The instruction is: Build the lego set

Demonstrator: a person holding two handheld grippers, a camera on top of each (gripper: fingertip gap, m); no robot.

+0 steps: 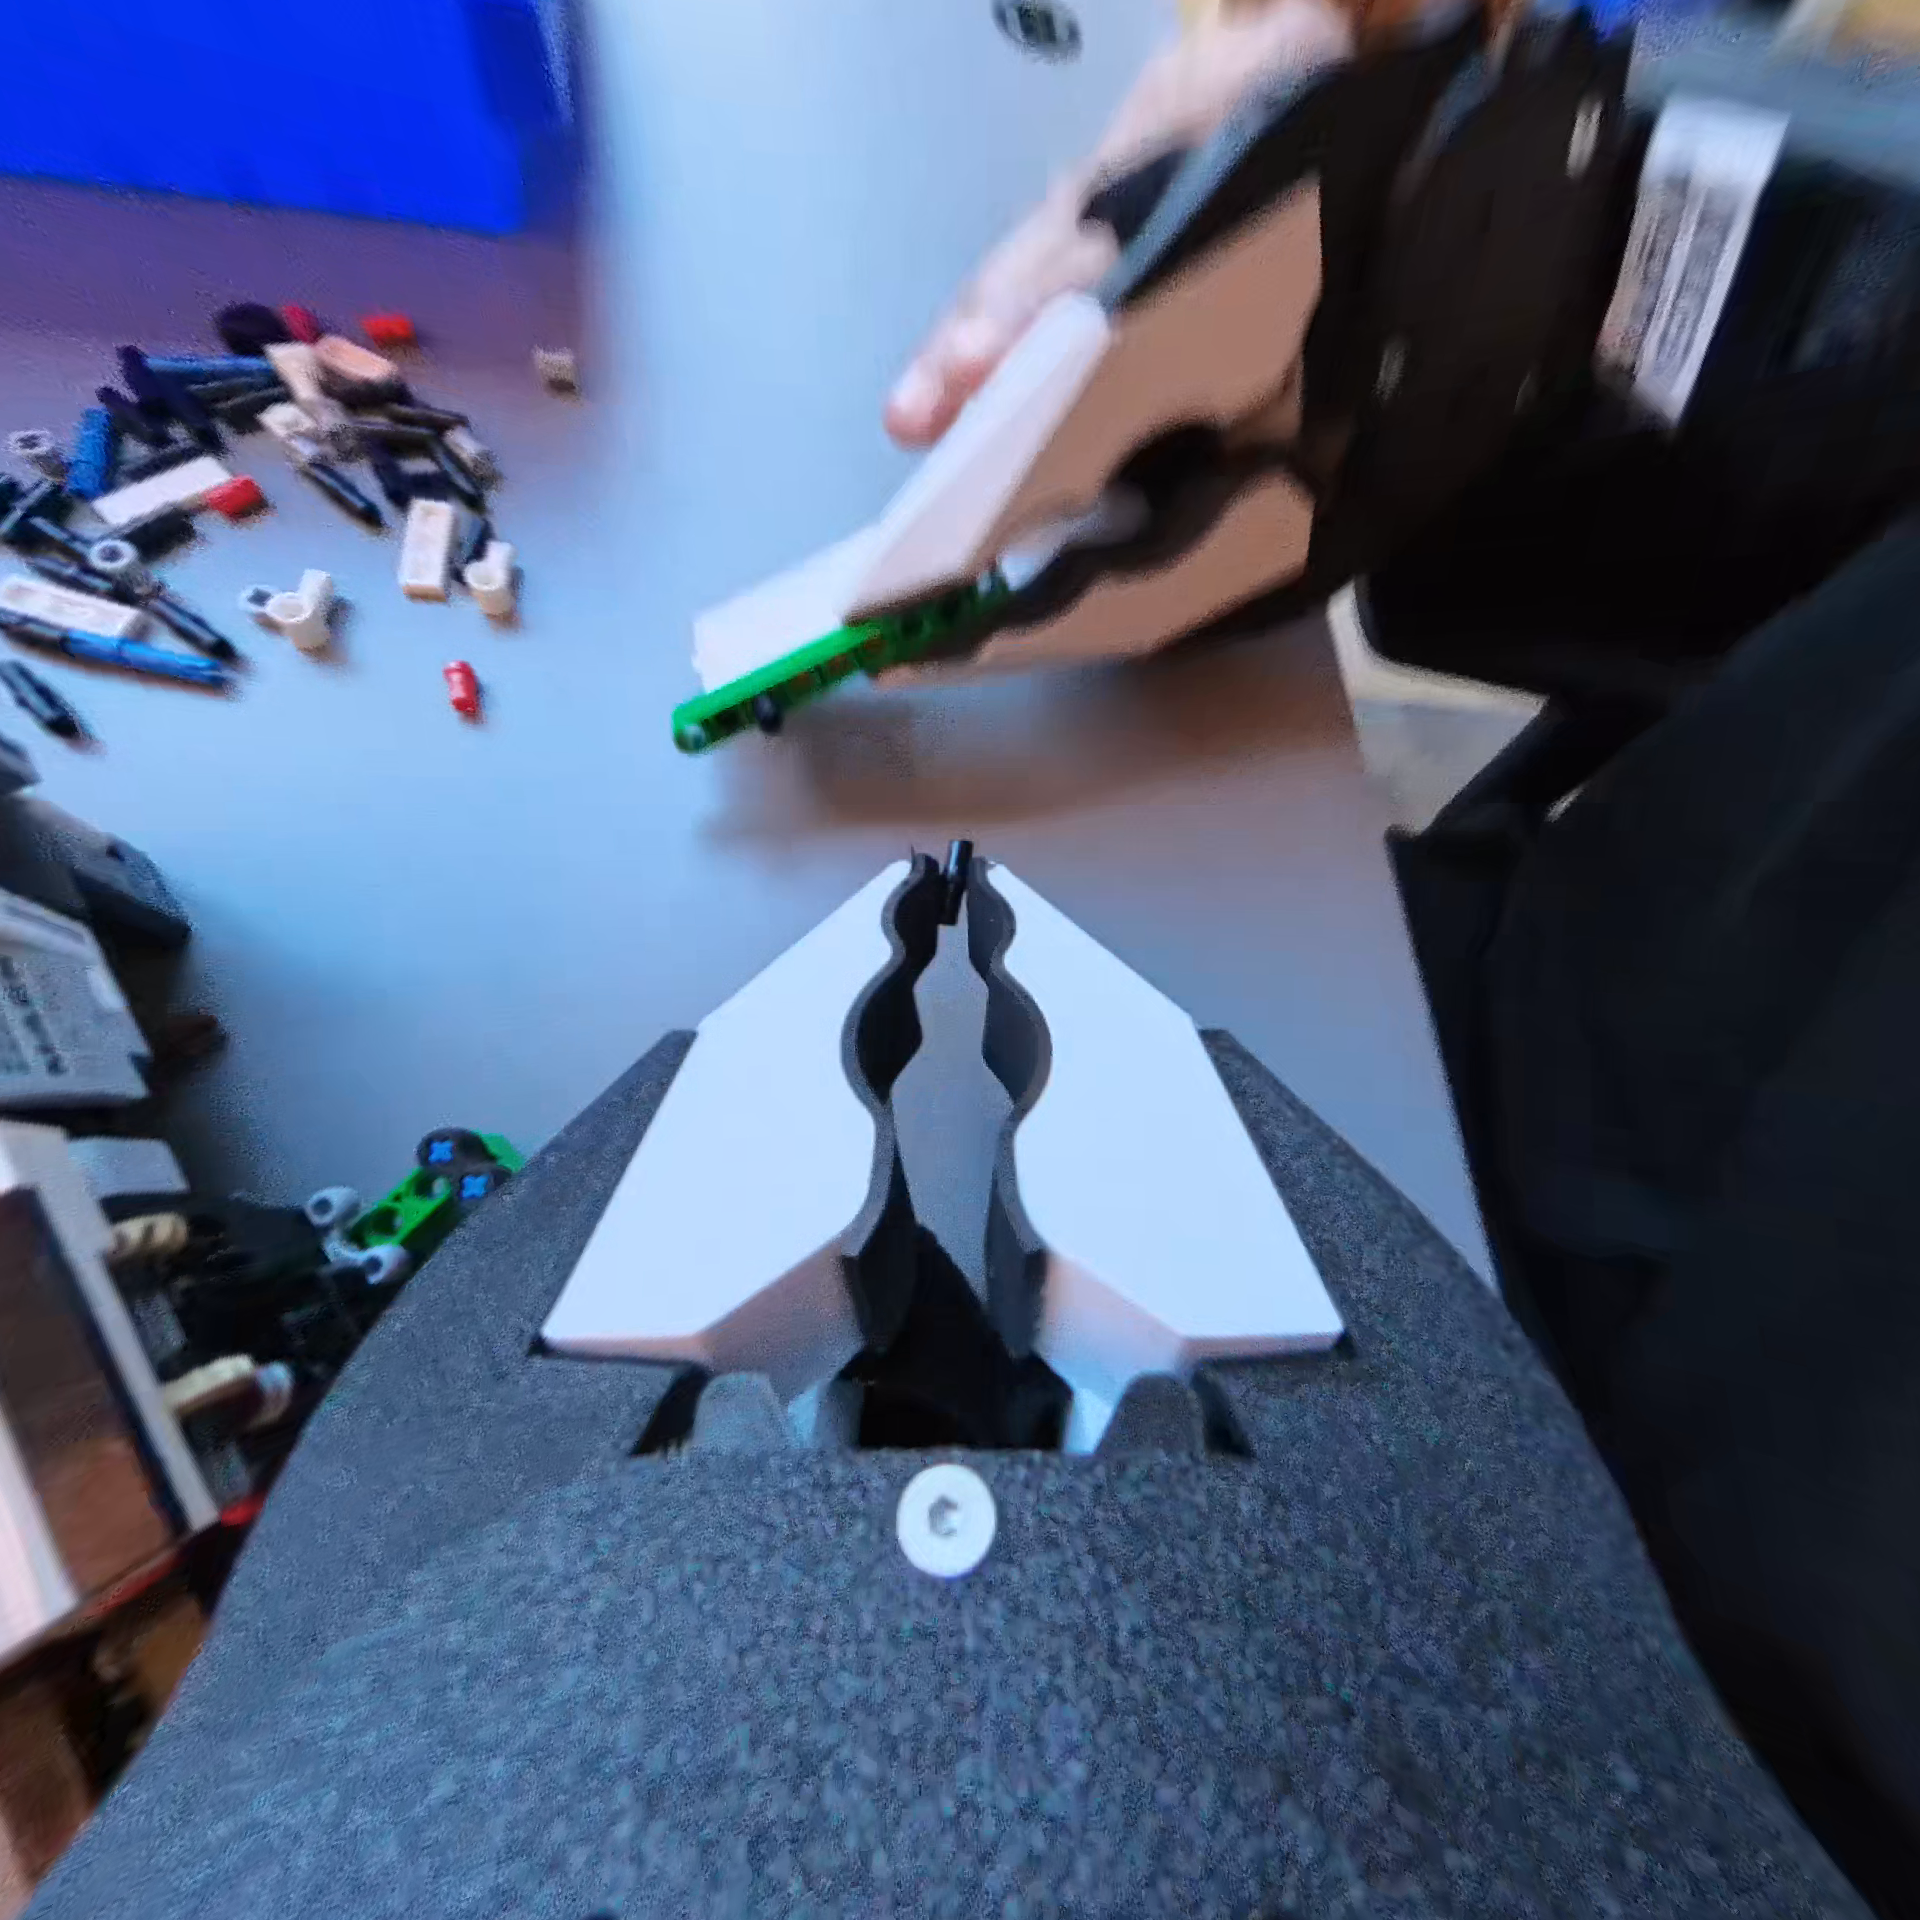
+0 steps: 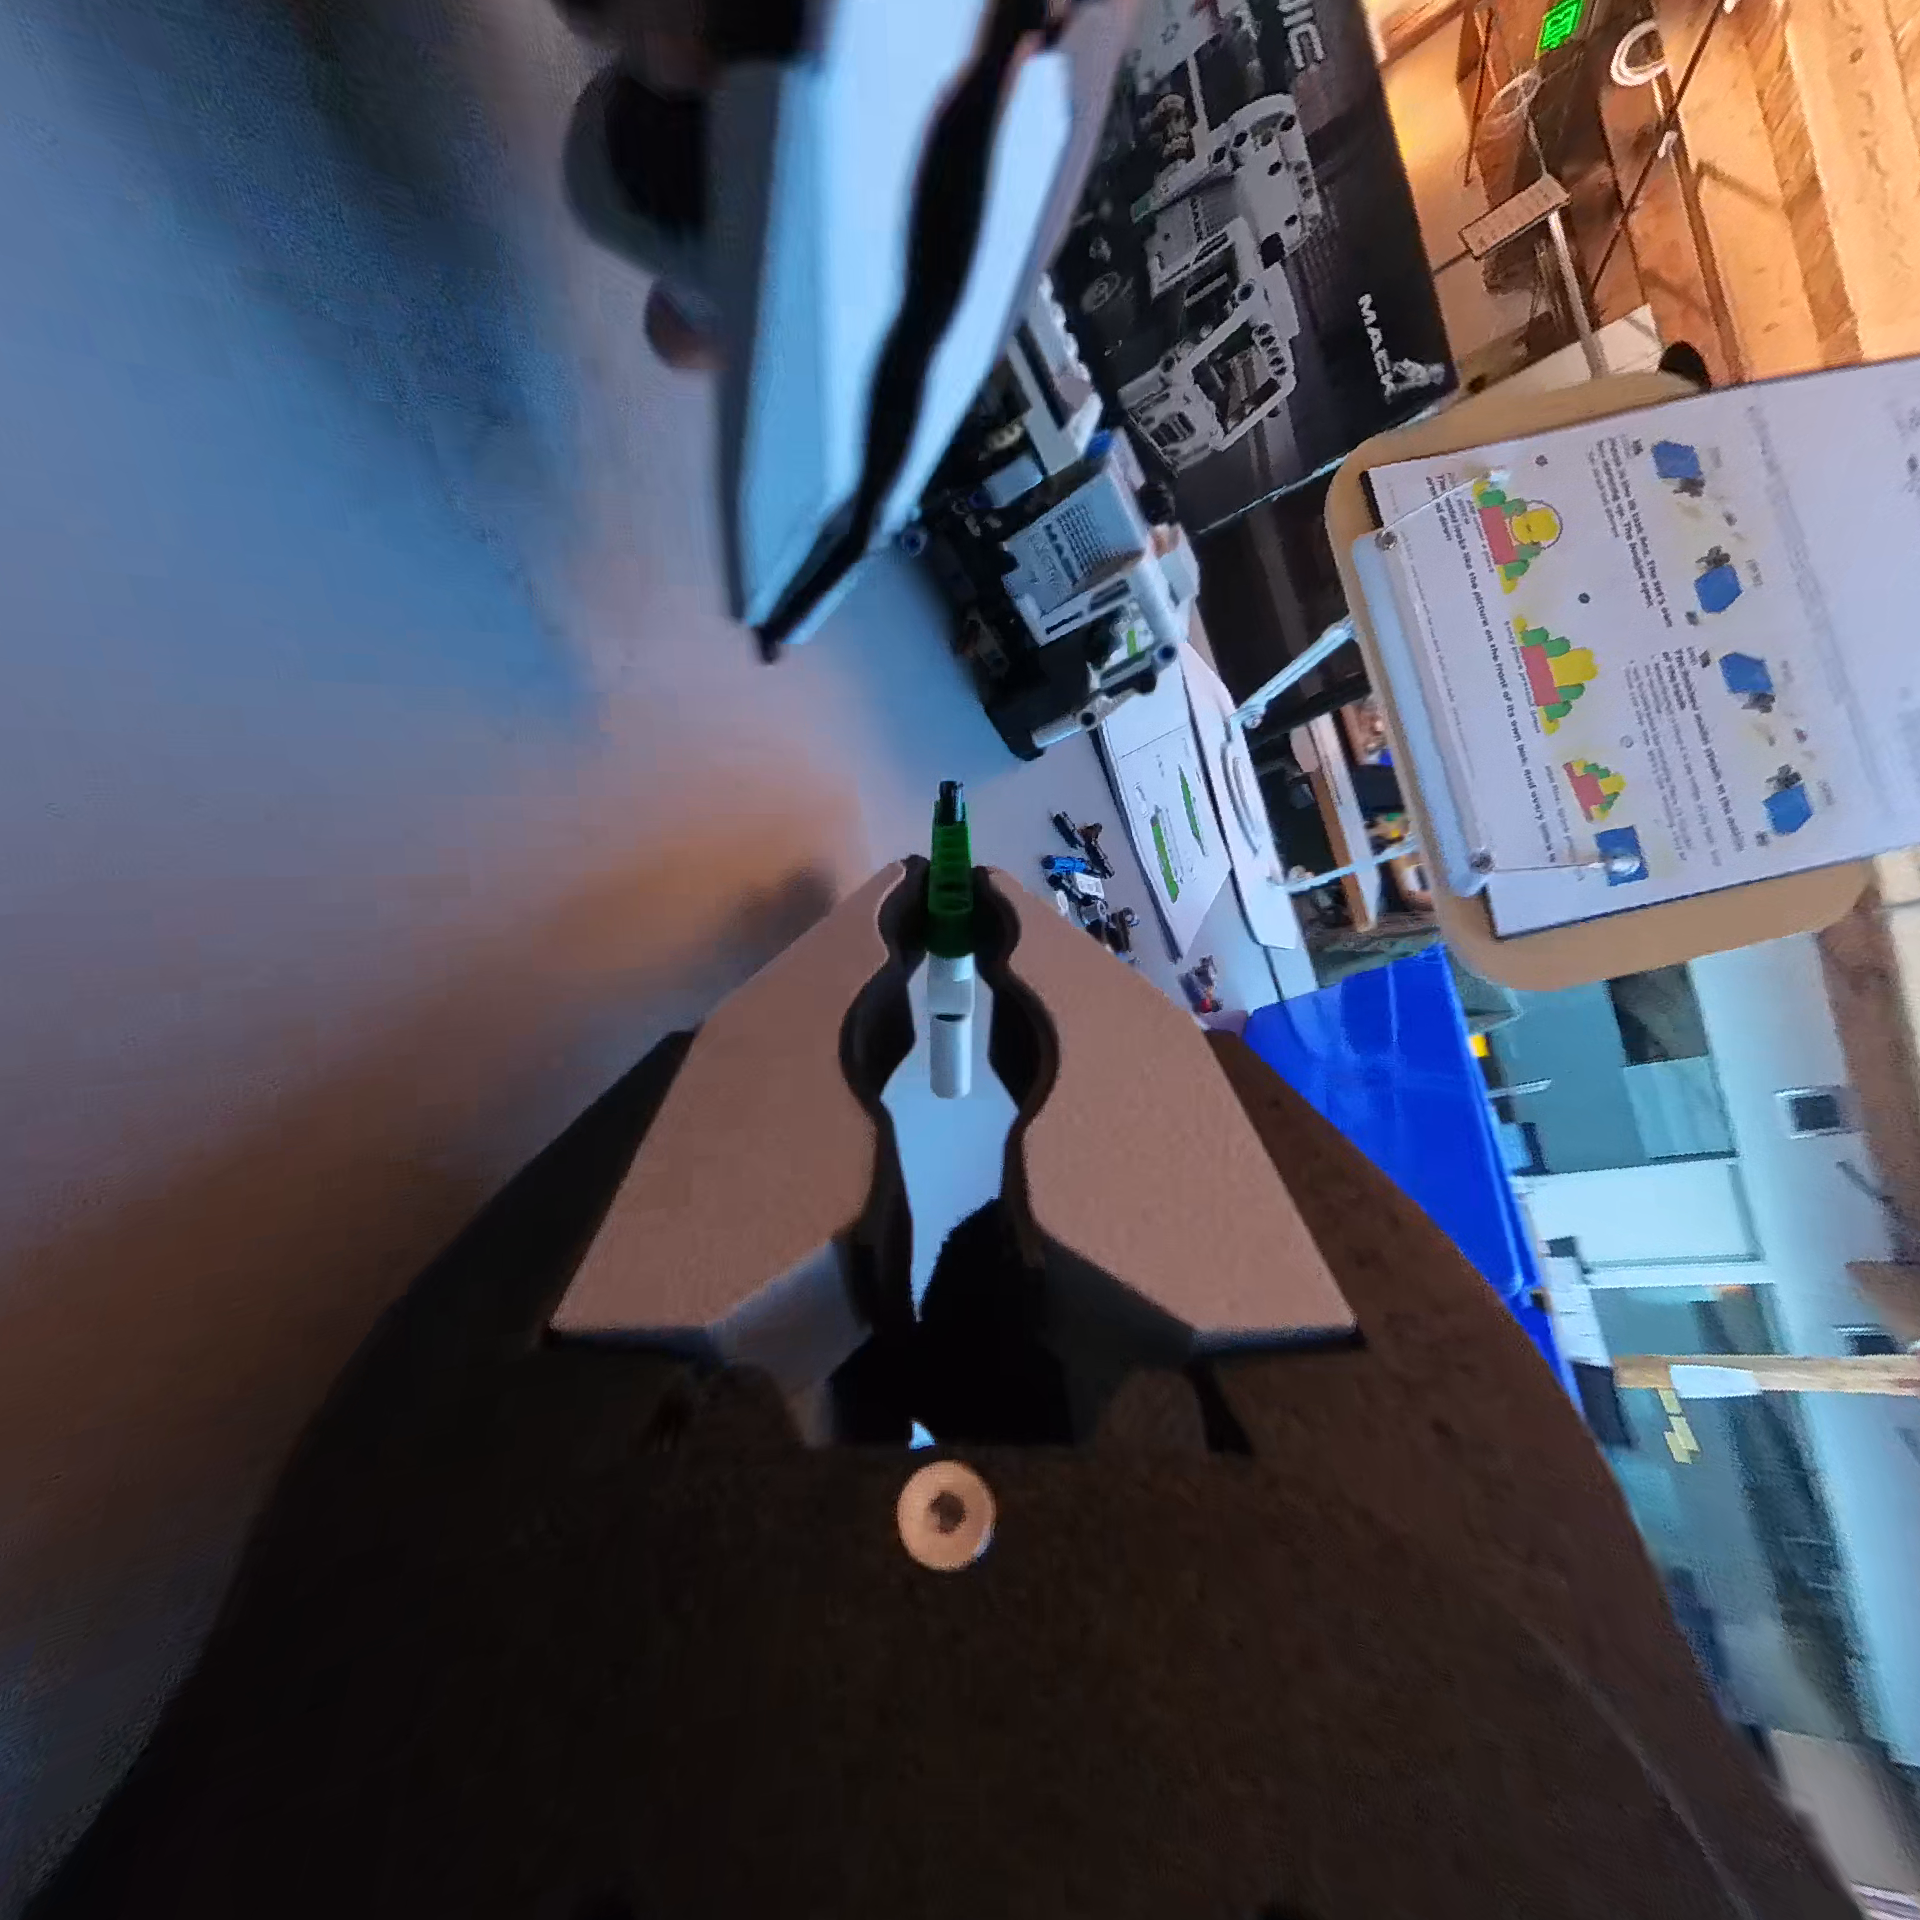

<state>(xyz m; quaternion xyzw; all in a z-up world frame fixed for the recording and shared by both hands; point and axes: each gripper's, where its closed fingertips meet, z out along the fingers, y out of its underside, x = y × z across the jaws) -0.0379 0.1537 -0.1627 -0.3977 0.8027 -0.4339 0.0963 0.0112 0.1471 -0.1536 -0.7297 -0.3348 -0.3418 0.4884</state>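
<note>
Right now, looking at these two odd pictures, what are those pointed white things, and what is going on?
No robot here: a person holds a handheld two-finger gripper in each hand, each with a camera looking along its fingers. The left wrist view shows the left gripper pinching a small black pin. Beyond it the right gripper holds a green beam; the right wrist view shows that green beam end-on. Loose Lego pieces lie on the grey table, with a part-built model nearby.

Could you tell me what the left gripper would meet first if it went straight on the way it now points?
Probably the green beam held in the right gripper, which lies just ahead of the left gripper and its black pin. Depth is unclear, so it might pass underneath.
</note>
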